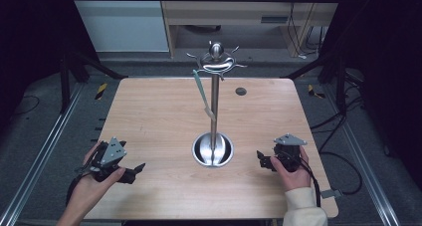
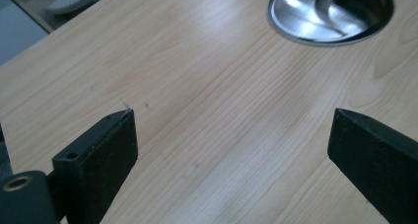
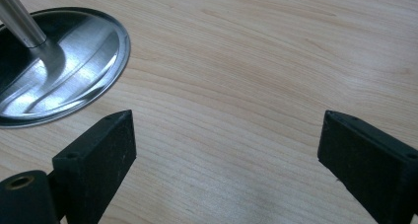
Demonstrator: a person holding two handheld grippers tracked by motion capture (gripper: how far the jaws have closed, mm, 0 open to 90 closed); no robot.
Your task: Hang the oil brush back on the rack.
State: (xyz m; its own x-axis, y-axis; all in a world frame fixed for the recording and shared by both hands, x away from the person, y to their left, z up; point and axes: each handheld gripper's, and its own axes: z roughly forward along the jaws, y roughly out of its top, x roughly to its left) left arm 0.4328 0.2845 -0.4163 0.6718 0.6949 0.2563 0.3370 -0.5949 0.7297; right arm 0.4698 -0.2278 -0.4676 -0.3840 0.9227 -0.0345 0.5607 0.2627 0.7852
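Across the middle of the frame lies the table (image 1: pixel 149 116), with the steel stand (image 1: pixel 214 106) rising from its round base at centre. From a hook near the top hangs a pale green spatula (image 1: pixel 203 92). At lower left, the left gripper (image 1: pixel 135 169) rests with jaws spread wide and empty; at lower right, the right gripper (image 1: pixel 262 158) likewise. A careless reach could knock the tall stand over.

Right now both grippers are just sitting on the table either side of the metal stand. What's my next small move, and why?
Probably lift the left gripper up and forward toward the pale green utensil hanging from the stand. Both grippers are open and hold nothing, the right gripper included, and the utensil hangs on the stand's left side, so the left has the clearer path.
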